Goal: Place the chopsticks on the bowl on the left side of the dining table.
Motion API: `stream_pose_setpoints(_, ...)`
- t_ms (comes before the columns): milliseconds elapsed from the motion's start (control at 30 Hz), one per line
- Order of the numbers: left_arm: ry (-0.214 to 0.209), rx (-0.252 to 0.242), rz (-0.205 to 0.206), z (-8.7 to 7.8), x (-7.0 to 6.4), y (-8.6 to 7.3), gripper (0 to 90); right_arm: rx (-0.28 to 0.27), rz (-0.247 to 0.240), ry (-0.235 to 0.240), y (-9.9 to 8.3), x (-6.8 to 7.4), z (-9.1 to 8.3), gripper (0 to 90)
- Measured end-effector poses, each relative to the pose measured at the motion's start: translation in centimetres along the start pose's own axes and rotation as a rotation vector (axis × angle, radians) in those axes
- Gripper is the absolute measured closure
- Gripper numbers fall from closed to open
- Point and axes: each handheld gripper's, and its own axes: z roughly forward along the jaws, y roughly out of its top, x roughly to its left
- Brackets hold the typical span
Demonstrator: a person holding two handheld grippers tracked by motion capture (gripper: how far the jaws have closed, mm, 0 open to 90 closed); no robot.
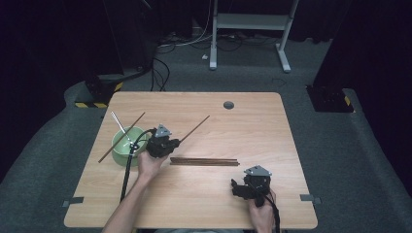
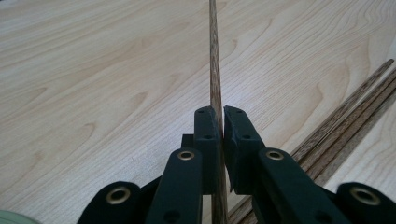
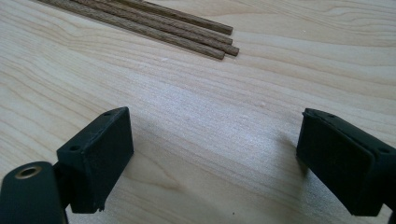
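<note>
While the left gripper [image 1: 176, 142] pinches one thin brown wooden chopstick [image 1: 197, 127] just right of the green bowl [image 1: 120, 153], keep that grip level; the right gripper [image 1: 234, 187] waits, jaws wide, near the chopstick bundle [image 1: 204, 161].

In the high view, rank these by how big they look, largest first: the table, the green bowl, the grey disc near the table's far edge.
1. Table, by far the largest.
2. Green bowl.
3. Grey disc, the smallest; it lies farther from the camera, but the gap is too wide for that to change the order.
</note>
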Motion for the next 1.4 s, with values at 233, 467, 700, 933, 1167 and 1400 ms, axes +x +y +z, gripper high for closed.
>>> stream_pose_setpoints(233,0.023,-0.013,0.025,-1.7,0.0,0.4,83.8,0.0,0.0,0.0,0.0,0.0,0.0,10.3)
stream_pose_setpoints(467,0.022,-0.03,0.033,-2.9,0.2,0.5,83.7,0.0,0.001,0.0,0.0,0.0,0.0,10.1)
stream_pose_setpoints(700,0.032,-0.032,0.03,-4.2,0.8,0.5,83.8,0.001,0.001,-0.001,0.0,0.0,0.0,9.9)
stream_pose_setpoints(933,0.026,-0.032,0.011,-5.0,1.4,0.3,83.7,0.001,0.001,-0.002,0.0,0.0,0.0,9.9)
stream_pose_setpoints(1167,0.027,-0.039,-0.013,-6.3,2.5,-0.4,83.8,0.001,0.001,-0.002,0.0,0.0,0.0,9.9)
stream_pose_setpoints(1400,0.03,-0.045,-0.032,-7.1,3.3,-0.7,83.8,0.001,0.002,-0.002,0.0,0.0,0.0,9.9)
